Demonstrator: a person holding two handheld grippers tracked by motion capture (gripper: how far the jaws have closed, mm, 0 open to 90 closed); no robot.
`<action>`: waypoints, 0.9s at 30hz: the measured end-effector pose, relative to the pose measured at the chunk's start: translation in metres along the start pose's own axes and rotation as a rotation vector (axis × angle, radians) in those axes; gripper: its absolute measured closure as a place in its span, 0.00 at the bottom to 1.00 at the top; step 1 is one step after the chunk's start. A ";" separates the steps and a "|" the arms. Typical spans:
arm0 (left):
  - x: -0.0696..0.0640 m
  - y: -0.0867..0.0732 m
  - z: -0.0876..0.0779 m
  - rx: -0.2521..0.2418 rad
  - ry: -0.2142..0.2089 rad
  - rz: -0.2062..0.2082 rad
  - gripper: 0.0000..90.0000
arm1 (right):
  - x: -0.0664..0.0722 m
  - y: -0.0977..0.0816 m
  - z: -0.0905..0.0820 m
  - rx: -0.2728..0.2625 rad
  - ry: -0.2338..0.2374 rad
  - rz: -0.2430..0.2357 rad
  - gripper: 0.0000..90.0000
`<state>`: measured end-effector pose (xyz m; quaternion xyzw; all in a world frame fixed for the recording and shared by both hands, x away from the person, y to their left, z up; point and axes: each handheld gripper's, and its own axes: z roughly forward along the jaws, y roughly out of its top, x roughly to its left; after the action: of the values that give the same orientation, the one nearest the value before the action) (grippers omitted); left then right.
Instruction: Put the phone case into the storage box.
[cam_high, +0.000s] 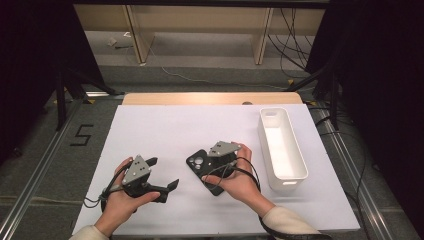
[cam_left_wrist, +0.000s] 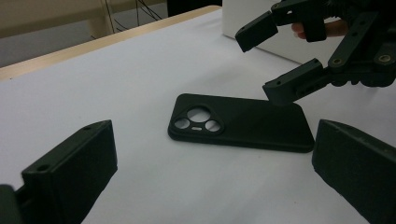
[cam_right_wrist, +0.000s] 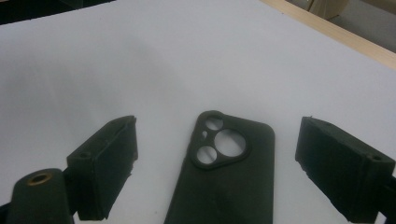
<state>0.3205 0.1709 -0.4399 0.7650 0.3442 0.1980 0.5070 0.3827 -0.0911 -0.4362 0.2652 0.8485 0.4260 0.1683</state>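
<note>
On the white table sheet (cam_high: 165, 135), a little right of centre and near the person's edge, a black phone case (cam_high: 202, 167) lies flat with its back up and its camera cut-outs at the end away from the person. Over its near end sits the right gripper (cam_high: 220, 167), held in the right hand (cam_high: 240, 182); in the right gripper view its two black jaws stand apart, one on each side of the phone case (cam_right_wrist: 224, 177), and neither pad presses on it. From the left gripper view the lower jaw of the right gripper (cam_left_wrist: 280, 60) appears to hang just above the case's far edge; contact there cannot be told. The left gripper (cam_high: 162, 177), held in the left hand (cam_high: 120, 200), lies to the left of the case with a strip of bare sheet between them. Its jaws are spread wide with nothing between them, and its own view looks across the sheet at the phone case (cam_left_wrist: 240, 122). A long white bin (cam_high: 282, 150) stands lengthwise near the right edge of the sheet, just beside the right hand. Bare wooden tabletop (cam_high: 210, 98) shows beyond the sheet's far edge.
</note>
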 end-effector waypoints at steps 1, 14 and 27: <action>0.000 0.000 0.000 -0.001 0.001 -0.001 0.00 | 0.000 0.000 0.000 0.005 -0.002 0.004 0.15; 0.000 0.001 0.000 -0.005 0.004 -0.003 0.00 | -0.001 0.002 0.004 0.039 -0.009 0.021 0.15; 0.000 0.001 0.000 -0.003 0.007 -0.005 0.00 | -0.001 0.003 0.010 0.072 -0.023 0.035 0.08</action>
<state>0.3209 0.1713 -0.4393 0.7627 0.3477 0.2000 0.5073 0.3894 -0.0840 -0.4390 0.2906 0.8565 0.3952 0.1608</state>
